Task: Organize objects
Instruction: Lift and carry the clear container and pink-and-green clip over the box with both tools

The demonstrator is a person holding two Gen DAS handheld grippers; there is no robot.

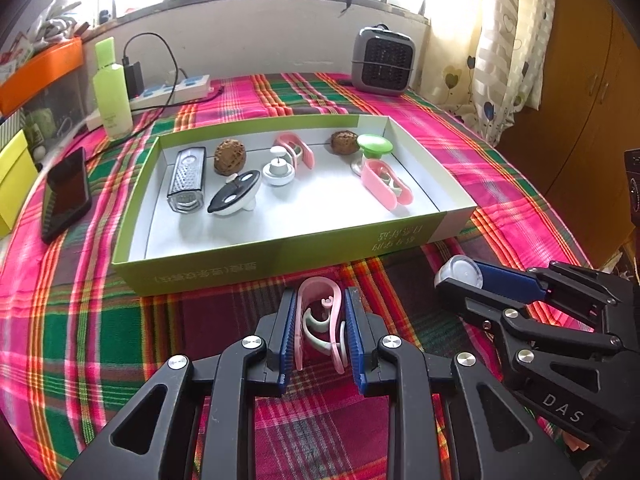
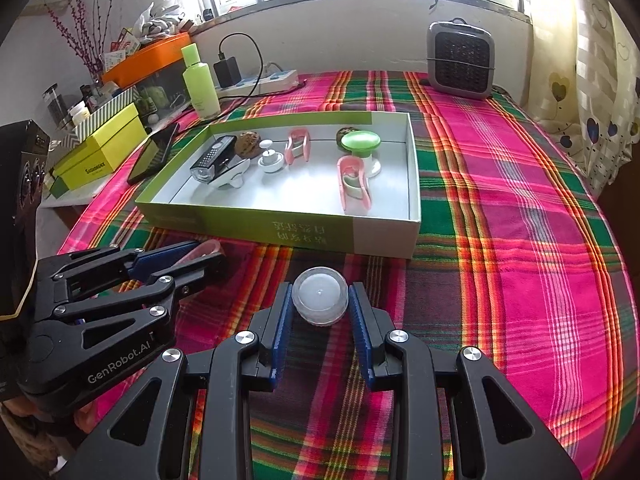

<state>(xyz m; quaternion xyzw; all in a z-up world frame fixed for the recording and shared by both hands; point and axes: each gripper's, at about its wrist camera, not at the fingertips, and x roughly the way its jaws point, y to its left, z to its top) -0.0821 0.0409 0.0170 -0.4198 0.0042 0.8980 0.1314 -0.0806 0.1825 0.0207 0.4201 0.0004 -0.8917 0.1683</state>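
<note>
My left gripper (image 1: 320,320) is clamped on a pink clip (image 1: 320,318), its blue pads pressed against both sides, just in front of the near wall of the green-and-white box (image 1: 280,256) on the plaid cloth (image 1: 80,320). My right gripper (image 2: 320,304) has its pads closed around a small clear round jar (image 2: 320,300), also short of the box front. Inside the box I see, at the left, a metal grater (image 1: 187,180) beside a black-and-white lid-like piece (image 1: 234,193), a brown walnut (image 1: 229,156) behind them, and a white knobbed piece (image 1: 279,168) near the middle. A pink clip (image 1: 296,150) stands by the far wall. To the right lie a second walnut (image 1: 343,142), a green-topped piece (image 1: 374,146) and another pink clip (image 1: 386,182) with a white insert. The near half of the box floor is bare.
</note>
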